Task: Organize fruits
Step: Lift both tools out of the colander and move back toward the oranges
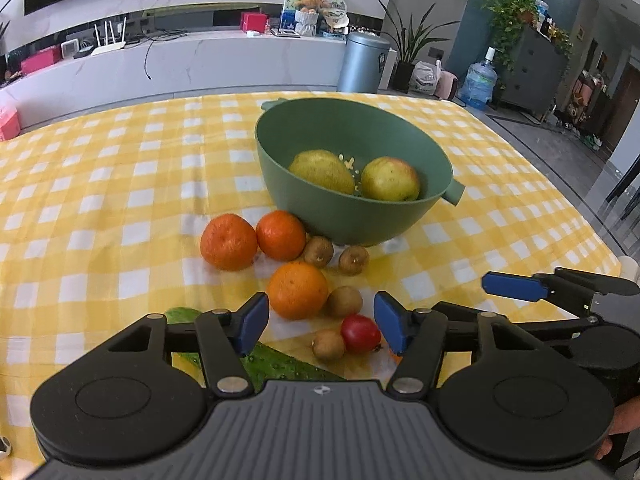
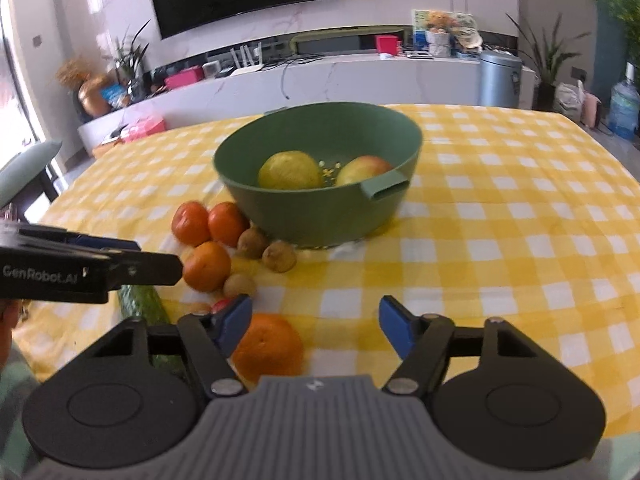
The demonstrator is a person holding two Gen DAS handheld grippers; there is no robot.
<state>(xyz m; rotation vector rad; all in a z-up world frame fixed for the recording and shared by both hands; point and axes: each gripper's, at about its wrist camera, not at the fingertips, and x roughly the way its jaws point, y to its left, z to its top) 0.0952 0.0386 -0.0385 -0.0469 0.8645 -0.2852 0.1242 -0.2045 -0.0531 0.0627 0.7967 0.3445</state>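
Fruit lies loose on the checked tablecloth [image 1: 100, 184] near its front edge: oranges [image 1: 297, 290], kiwis [image 1: 345, 301] and a tomato [image 1: 360, 333], just before a green bowl [image 1: 320, 216] holding a pear [image 1: 321, 171] and an apple [image 1: 390, 178]. Left gripper [image 1: 321, 322] and right gripper [image 2: 316, 322] both stand partly open, holding nothing; one orange [image 2: 268, 345] sits beside the right gripper's left finger.

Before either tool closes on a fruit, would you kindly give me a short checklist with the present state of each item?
1. Left tool open, nothing gripped: ok.
2. Right tool open, nothing gripped: ok.
3. Orange centred between the left tool's fingers: not ok, it sits left of centre.
4. Green bowl upright, room beside the pear and apple: ok.
5. Tools apart from each other: ok.
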